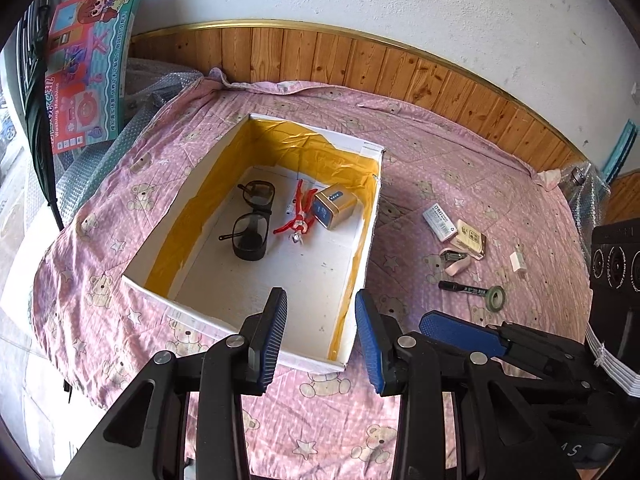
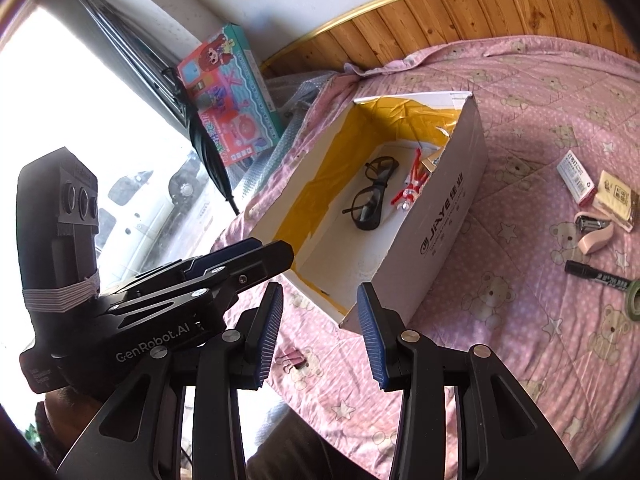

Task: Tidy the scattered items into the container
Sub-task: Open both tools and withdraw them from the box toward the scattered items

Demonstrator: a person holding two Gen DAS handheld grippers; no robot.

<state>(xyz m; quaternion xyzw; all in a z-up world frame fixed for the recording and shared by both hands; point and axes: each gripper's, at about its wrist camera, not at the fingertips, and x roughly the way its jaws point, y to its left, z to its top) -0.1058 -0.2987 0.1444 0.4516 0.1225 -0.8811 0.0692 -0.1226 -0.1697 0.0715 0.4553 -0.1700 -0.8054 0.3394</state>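
Both grippers released and empty above a pink bedspread [image 1: 120,208], by the box.

From the left: the white box [image 1: 248,320] holds glasses [image 1: 250,222], a red figure [image 1: 300,216] and a small tin [image 1: 334,210]; left gripper [image 1: 321,340] and right gripper [image 2: 320,336] hang open; a staple box [image 1: 440,222], stapler [image 1: 454,260], marker [image 1: 464,289] and tape roll [image 1: 495,298] lie loose on the bed.

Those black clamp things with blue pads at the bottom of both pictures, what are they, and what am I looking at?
They are hand-held grippers, one per hand, each carrying a camera that looks along its fingers. One picture is from the left gripper, the other from the right gripper; both are open and hold nothing. On the pink bear-print quilt stands a white cardboard box holding black safety glasses, a red toy figure and a small gold tin. Beside it lie a black marker and a pink stapler.
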